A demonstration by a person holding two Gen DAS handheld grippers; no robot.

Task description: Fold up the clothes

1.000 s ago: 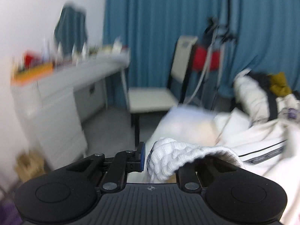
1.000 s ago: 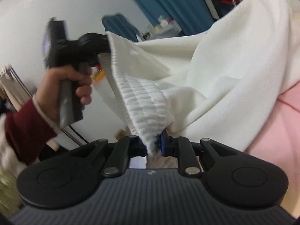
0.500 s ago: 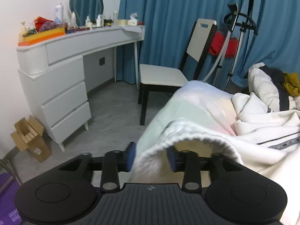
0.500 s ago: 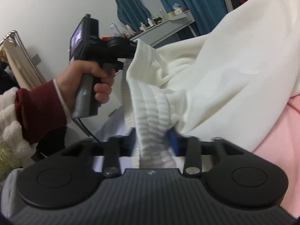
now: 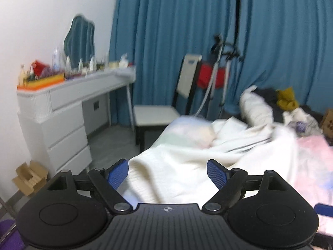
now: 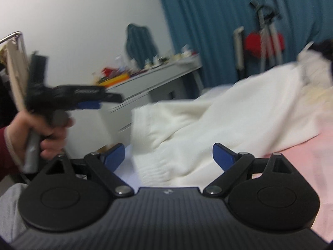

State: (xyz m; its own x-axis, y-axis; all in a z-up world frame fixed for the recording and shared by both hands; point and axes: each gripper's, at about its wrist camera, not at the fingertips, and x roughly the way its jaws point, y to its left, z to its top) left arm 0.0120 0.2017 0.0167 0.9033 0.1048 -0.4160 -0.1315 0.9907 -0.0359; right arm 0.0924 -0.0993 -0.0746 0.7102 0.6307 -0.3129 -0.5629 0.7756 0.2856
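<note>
A white knit garment (image 5: 187,158) lies spread on the bed; its ribbed hem (image 6: 149,137) lies nearest me in the right wrist view. My left gripper (image 5: 167,171) is open and empty just above the garment's near edge. My right gripper (image 6: 168,156) is open and empty above the hem. The left gripper also shows in the right wrist view (image 6: 87,102), held in a hand at the left, apart from the cloth.
The bed has a pink cover (image 5: 312,162). A heap of other clothes (image 5: 276,106) lies at its far end. A white dresser (image 5: 62,112) with bottles stands left, a chair (image 5: 158,112) and a stand by the blue curtain (image 5: 187,20). A cardboard box (image 5: 29,177) sits on the floor.
Both grippers were shut on the garment's ribbed hem and held it up. Both have opened wide and the hem has dropped onto the bed.
</note>
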